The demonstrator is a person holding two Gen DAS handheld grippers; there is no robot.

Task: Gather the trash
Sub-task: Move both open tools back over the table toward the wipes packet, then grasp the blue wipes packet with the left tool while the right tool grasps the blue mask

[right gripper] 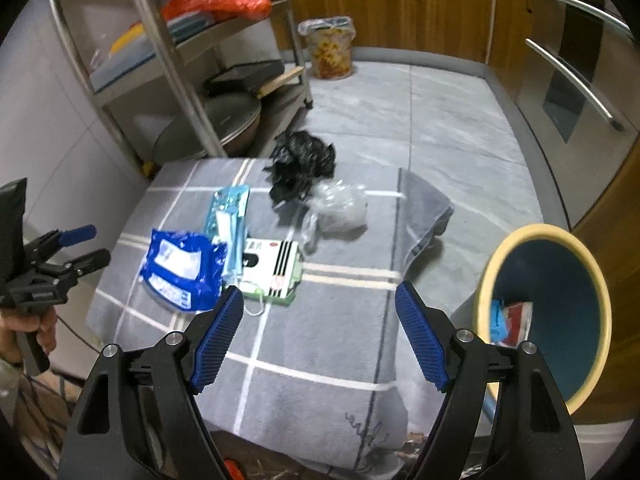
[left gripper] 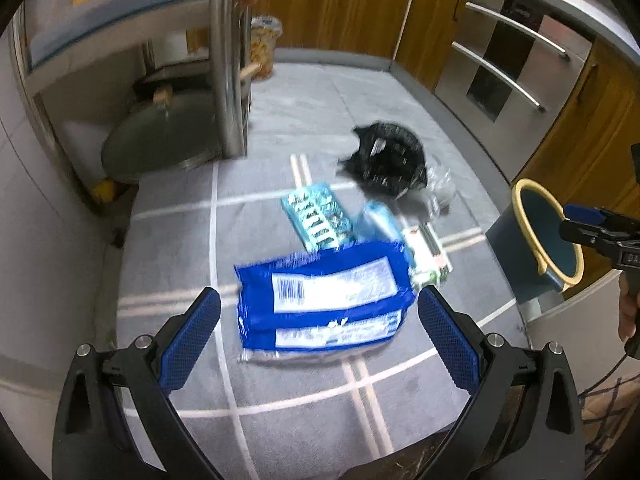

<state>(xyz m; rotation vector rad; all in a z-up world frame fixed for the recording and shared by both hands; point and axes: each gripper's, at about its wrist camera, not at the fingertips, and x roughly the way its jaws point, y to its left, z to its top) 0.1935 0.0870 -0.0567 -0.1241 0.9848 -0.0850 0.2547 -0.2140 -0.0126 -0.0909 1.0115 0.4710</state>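
Trash lies on a grey checked cloth (right gripper: 320,344): a blue plastic packet (left gripper: 324,300) (right gripper: 182,268), a teal blister pack (left gripper: 316,216) (right gripper: 228,212), a white striped box (left gripper: 428,256) (right gripper: 272,272), a crumpled black bag (left gripper: 388,160) (right gripper: 302,164) and a clear bag (right gripper: 340,208). My left gripper (left gripper: 318,328) is open, just above the blue packet. My right gripper (right gripper: 320,332) is open and empty over the cloth. A blue bin with a cream rim (right gripper: 488,284) (left gripper: 524,216) stands to the right and holds some trash.
A steel rack (right gripper: 176,64) with pans and an orange bag stands at the back left. A lined basket (right gripper: 330,48) sits by wooden cabinets. An oven front (left gripper: 516,68) is on the right. The cloth's corner (right gripper: 424,208) is folded over.
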